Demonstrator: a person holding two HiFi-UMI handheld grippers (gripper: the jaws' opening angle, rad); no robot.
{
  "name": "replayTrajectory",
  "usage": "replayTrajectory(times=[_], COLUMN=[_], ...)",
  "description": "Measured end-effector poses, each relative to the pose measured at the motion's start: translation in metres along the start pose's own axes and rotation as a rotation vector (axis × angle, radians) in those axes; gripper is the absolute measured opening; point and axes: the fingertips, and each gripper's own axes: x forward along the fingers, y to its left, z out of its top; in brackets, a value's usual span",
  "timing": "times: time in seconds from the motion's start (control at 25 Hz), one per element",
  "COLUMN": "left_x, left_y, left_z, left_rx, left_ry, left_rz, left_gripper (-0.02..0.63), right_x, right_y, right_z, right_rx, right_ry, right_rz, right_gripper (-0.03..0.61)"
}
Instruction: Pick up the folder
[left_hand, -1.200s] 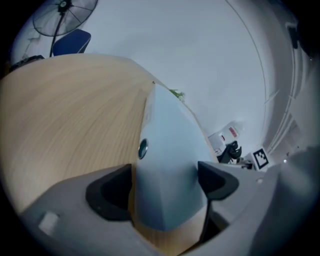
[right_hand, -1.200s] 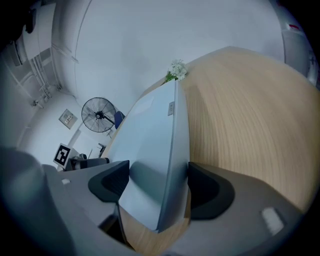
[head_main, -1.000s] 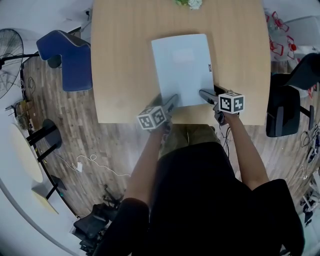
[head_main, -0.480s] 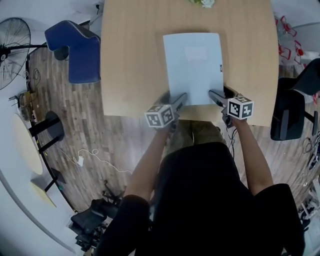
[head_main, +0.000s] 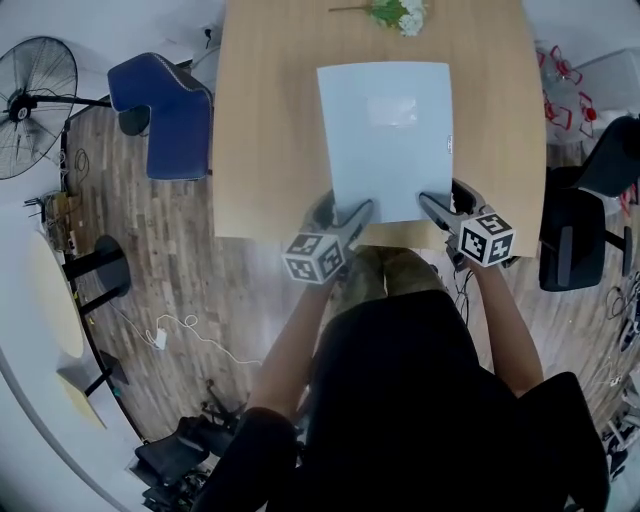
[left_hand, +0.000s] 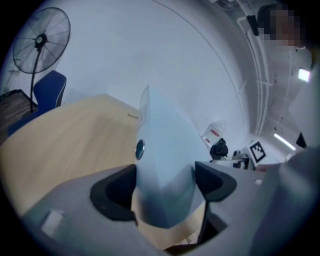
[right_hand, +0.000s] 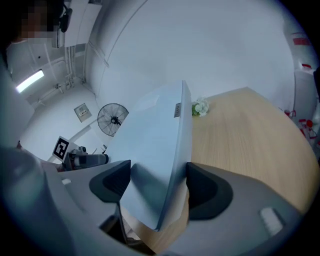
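A pale blue folder (head_main: 385, 135) hangs lifted over the wooden table (head_main: 270, 120), held by its two near corners. My left gripper (head_main: 345, 212) is shut on the near left corner, and its jaws have just closed a little on it. In the left gripper view the folder (left_hand: 165, 165) fills the gap between both dark pads of the left gripper (left_hand: 165, 192). My right gripper (head_main: 440, 205) grips the near right corner, its jaws also just closed a little. The right gripper view shows the folder (right_hand: 155, 165) edge-on, clamped in the right gripper (right_hand: 157, 187).
A small bunch of white flowers (head_main: 400, 14) lies at the table's far edge. A blue chair (head_main: 165, 110) stands left of the table, with a fan (head_main: 40, 80) beyond it. A black chair (head_main: 570, 240) stands at the right.
Both grippers have risen with the folder, which now shows larger and off the tabletop. The folder's near edge has left the table surface.
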Motion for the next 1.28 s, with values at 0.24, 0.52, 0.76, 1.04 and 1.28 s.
replayTrajectory(times=[0.24,0.52,0.76,1.04,1.28], left_x=[-0.043,-0.08,-0.107,-0.122,-0.119], left_y=[-0.035,-0.085,-0.114,-0.135,-0.155], left_z=[0.054,0.116,0.154,0.182,0.204], left_rx=[0.095,0.198,0.382,0.433,0.455], left_ry=[-0.127,-0.26,-0.323,-0.377,-0.432], left_rz=[-0.046,-0.087,-0.087,-0.101,-0.143], left_gripper=[0.376,0.376,0.376,0.374,0.374], right_x=[-0.039,-0.089,-0.109,-0.129,-0.15], right_y=[0.048,0.093,0.118,0.135,0.138], right_z=[0.046,0.107,0.131,0.16,0.183], right_rx=[-0.096,-0.225,-0.275,-0.331,-0.368], right_ry=[-0.11,-0.236,-0.29,-0.363,-0.411], right_rz=[0.002,-0.016,-0.026,-0.035,-0.118], right_gripper=[0.347,0.347,0.345,0.341,0.335])
